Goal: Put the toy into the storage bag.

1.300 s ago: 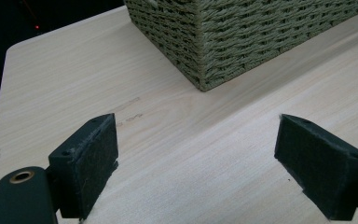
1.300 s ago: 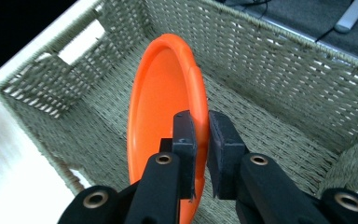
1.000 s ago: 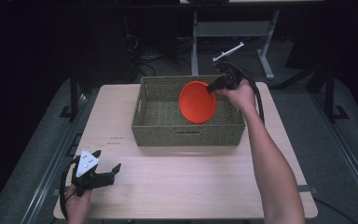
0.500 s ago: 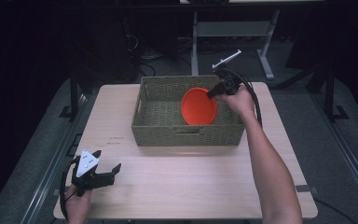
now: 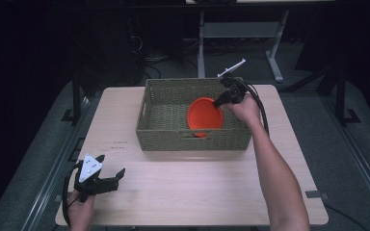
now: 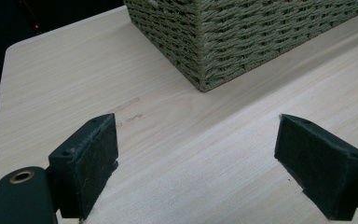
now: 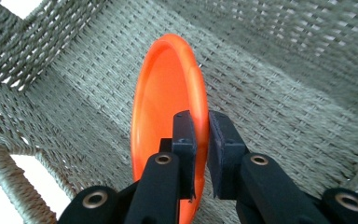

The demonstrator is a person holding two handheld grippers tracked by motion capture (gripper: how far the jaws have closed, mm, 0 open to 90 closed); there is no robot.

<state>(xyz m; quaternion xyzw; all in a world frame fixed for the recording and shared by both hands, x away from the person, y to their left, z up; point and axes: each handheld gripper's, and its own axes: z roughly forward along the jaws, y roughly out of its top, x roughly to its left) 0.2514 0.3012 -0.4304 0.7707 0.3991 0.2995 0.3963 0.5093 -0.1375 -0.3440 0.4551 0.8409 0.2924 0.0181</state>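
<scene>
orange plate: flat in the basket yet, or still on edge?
On edge. The right gripper pinches the orange plate by its rim, holding it upright inside the basket; contact with the bottom can't be told.

The left tool (image 6: pixel 196 172) hangs low over the pale wooden worktop (image 6: pixel 65 84), its two black jaws rising from the bottom edge and standing wide apart with bare wood grain between them. The dark felt-like pads (image 6: pixel 91 161) face each other across the gap and neither one touches anything. A brass-coloured rivet (image 6: pixel 21 177) shows on the arm at the lower left. Beyond the jaws, well apart from them, a corner of a woven greenish basket (image 6: pixel 242 42) sits on the worktop and runs off the top and right edges. A faint dark smudge (image 6: pixel 133 109) marks the wood between the jaw at the left and the basket corner. The far edge of the worktop meets darkness at the upper left.
</scene>
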